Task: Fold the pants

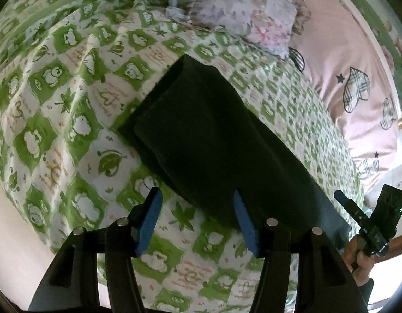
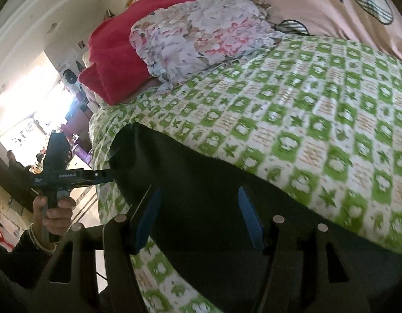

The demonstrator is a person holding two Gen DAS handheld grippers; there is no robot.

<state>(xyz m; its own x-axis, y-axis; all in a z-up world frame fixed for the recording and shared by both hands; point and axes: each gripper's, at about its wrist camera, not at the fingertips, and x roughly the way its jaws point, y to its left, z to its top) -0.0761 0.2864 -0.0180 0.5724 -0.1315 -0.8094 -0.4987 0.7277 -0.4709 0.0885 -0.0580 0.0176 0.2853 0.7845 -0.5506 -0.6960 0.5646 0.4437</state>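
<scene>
Pants: dark pants [image 1: 208, 140] are laid as a long folded strip across the green-and-white patterned bedspread [image 1: 70, 120], one squared end pointing away toward the pillows, the other end run toward the bed's near edge.
Left gripper: the left gripper [image 1: 198, 219] is seen with its blue pads spread apart; only bedspread lies between them and nothing is gripped. Its right-hand pad sits just beside the strip's long edge.
Right gripper: the right gripper [image 2: 201, 216] is also parted, hung over the dark cloth with no fabric pinched between the pads.
Reason for placement: the strip is judged to have been flattened and let lie, so that a further fold across its length can be made.
Edges: the far squared end and both long sides are exposed and reachable; the near end is hidden under the right gripper's body.
Open room: bare bedspread is left on both sides of the strip. A floral pillow [image 2: 201, 31], a red blanket [image 2: 114, 60] and pink bedding [image 1: 339, 60] are bunched at the far end, well apart from the pants.
</scene>
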